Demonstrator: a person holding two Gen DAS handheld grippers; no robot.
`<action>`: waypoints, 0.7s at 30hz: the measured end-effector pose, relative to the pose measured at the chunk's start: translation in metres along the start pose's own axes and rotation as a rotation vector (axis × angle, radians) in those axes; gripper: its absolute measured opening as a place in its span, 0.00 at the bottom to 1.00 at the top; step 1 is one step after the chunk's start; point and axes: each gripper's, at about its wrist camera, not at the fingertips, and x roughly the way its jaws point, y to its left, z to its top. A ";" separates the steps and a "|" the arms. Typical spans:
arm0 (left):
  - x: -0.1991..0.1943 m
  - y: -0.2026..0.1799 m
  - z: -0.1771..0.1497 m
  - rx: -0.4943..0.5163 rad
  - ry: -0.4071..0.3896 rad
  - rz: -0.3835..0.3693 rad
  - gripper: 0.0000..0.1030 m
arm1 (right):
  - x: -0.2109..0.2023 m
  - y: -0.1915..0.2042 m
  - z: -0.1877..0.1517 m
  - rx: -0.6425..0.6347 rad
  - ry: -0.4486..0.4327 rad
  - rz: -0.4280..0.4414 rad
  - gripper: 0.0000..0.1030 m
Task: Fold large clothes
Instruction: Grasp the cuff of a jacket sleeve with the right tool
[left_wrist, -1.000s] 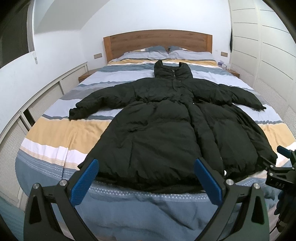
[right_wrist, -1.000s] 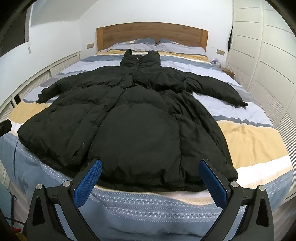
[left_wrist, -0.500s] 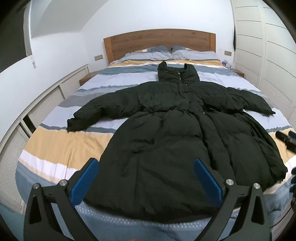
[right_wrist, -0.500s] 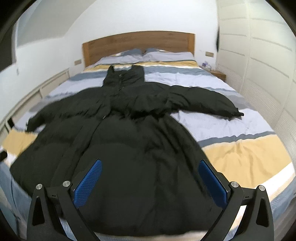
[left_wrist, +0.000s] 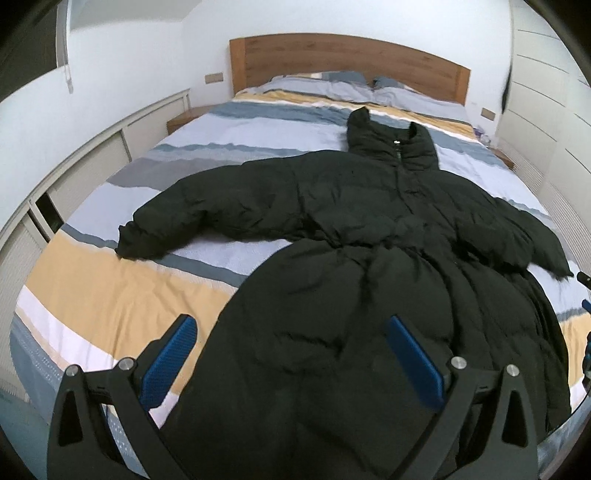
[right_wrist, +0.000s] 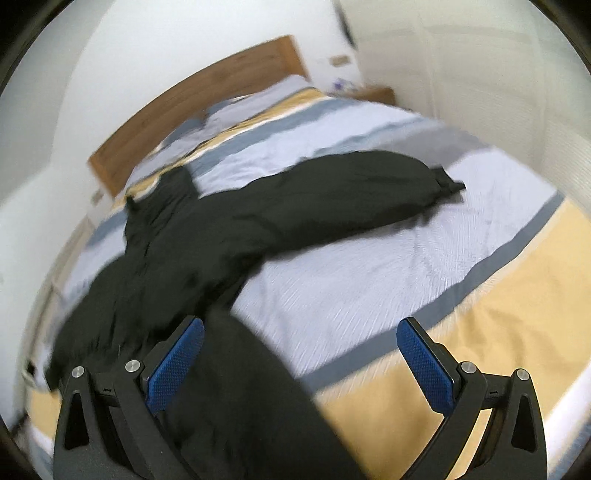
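Black puffer coat (left_wrist: 369, 258) is lying spread on the striped bed (left_wrist: 110, 295). Left gripper (left_wrist: 291, 354) and right gripper (right_wrist: 301, 356) are hovering wide, empty. Bulky, soft, slippery; sleeve cuffs look graspable.

A black padded coat (left_wrist: 369, 266) is spread flat on a striped duvet (left_wrist: 110, 295), collar toward the wooden headboard (left_wrist: 332, 59). The left gripper (left_wrist: 291, 354) is held wide open above the skirt, nothing being clasped between its blue pads (left_wrist: 168, 360). The coat's hem is hidden below the jaws; contact cannot be judged.
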 end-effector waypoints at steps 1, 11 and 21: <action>0.005 0.003 0.004 -0.007 0.011 0.003 1.00 | 0.007 -0.009 0.007 0.027 0.003 0.007 0.99; 0.034 0.030 0.041 -0.061 0.029 0.122 1.00 | 0.106 -0.111 0.080 0.451 0.024 0.101 0.90; 0.054 0.028 0.047 -0.046 0.075 0.155 1.00 | 0.153 -0.159 0.108 0.665 -0.042 0.093 0.64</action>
